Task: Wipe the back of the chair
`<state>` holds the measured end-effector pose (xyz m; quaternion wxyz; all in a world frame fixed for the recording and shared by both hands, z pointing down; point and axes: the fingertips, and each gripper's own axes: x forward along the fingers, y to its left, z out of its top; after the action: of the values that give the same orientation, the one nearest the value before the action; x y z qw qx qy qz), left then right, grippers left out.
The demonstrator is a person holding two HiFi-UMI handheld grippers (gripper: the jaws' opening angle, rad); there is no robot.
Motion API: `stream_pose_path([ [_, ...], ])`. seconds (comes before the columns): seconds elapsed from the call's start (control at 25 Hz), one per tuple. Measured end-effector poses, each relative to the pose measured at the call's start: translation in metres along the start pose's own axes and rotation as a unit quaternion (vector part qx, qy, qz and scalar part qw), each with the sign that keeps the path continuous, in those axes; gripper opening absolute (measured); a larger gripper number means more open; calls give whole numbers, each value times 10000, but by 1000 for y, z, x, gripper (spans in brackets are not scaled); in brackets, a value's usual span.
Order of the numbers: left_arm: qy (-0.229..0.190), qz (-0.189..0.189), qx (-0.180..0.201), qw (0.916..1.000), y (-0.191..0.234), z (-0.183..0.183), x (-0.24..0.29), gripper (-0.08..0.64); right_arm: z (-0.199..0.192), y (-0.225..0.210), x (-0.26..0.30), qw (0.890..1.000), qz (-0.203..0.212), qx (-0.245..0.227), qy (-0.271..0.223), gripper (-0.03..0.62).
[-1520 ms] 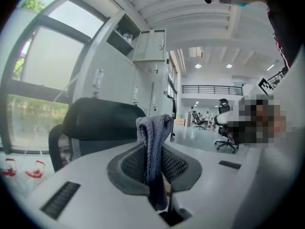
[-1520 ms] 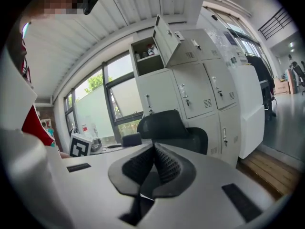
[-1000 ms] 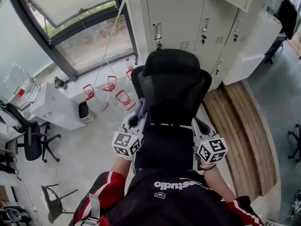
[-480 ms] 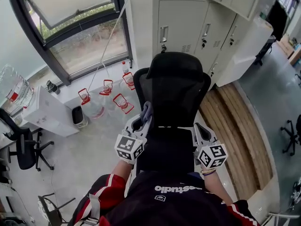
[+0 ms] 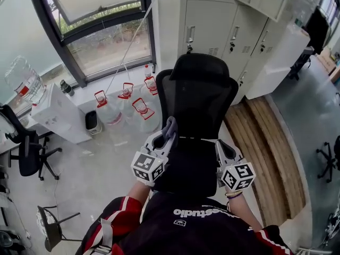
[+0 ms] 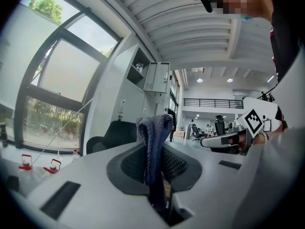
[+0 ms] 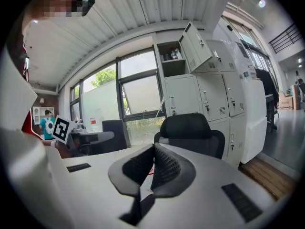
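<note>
A black mesh office chair (image 5: 197,97) stands right in front of me, its back towards me and its headrest (image 5: 199,68) on top. My left gripper (image 5: 163,134) is shut on a blue-grey cloth (image 5: 170,126) near the lower left edge of the chair back. In the left gripper view the cloth (image 6: 153,149) stands up between the pads, with the chair (image 6: 114,135) behind it. My right gripper (image 5: 222,147) is shut with nothing in it, by the lower right of the back. The right gripper view shows the chair (image 7: 190,130) ahead of the closed pads (image 7: 164,168).
Grey lockers (image 5: 228,23) stand behind the chair. Several water jugs (image 5: 119,113) sit on the floor by the window (image 5: 101,31) at left. A wooden platform (image 5: 265,142) lies at right. Another black chair (image 5: 29,153) stands at far left.
The view has shifted slightly, so the chair sits a little lower and more central. Both grippers keep their places by the chair back; the left still holds the cloth.
</note>
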<state>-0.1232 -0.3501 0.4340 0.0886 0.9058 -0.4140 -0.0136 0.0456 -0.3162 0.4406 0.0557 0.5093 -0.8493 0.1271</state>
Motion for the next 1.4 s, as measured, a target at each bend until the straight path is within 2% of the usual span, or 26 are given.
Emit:
stream_pose_path([
  [0.12, -24, 62, -117, 9999, -40, -6, -25, 57, -13, 9, -41, 9999, 137, 39, 26, 14],
  [0.44, -8, 262, -9, 9997, -171, -27, -106, 57, -67, 17, -181, 9991, 313, 288, 17, 14],
  [0.64, 113, 411, -53, 9991, -220, -36, -144, 57, -101, 28, -238, 9976, 470, 479, 183, 14],
  [0.8, 90, 400, 79, 9991, -241, -27, -162, 57, -103, 42, -256, 9972, 598, 443, 121, 14],
  [0.96, -40, 299, 185, 9994, -254, -18, -170, 57, -101, 54, -274, 9973, 548, 478, -55, 14],
  [1.16, -117, 259, 177, 9994, -264, -14, -191, 57, -106, 68, -284, 9976, 484, 499, 61, 14],
  [1.4, -69, 343, 112, 9993, -241, -20, -256, 57, -104, 135, -276, 9976, 587, 351, 84, 14],
])
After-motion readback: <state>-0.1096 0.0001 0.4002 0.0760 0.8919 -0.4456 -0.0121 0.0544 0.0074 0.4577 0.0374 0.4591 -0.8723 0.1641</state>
